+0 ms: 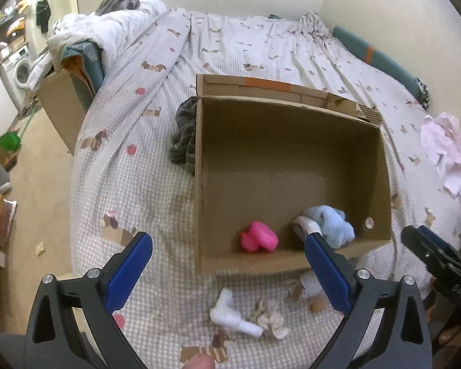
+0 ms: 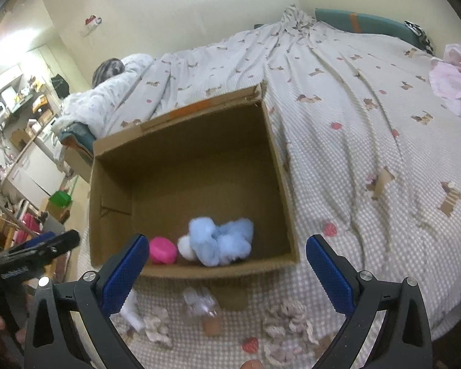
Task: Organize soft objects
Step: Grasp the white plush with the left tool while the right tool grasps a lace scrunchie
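Both my grippers, left (image 1: pixel 229 269) and right (image 2: pixel 224 272), gape empty. Ahead sits the box (image 1: pixel 199 184); below, the white sock (image 1: pixel 236 319) could snag bedsheet.

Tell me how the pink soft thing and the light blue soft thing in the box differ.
The pink item is a small, compact, rounded lump; the light blue item is larger, fluffier and loosely bunched. In the right wrist view the pink one lies left of the blue one, with a small white piece between them. Both rest on the floor of the cardboard box, against its near wall.
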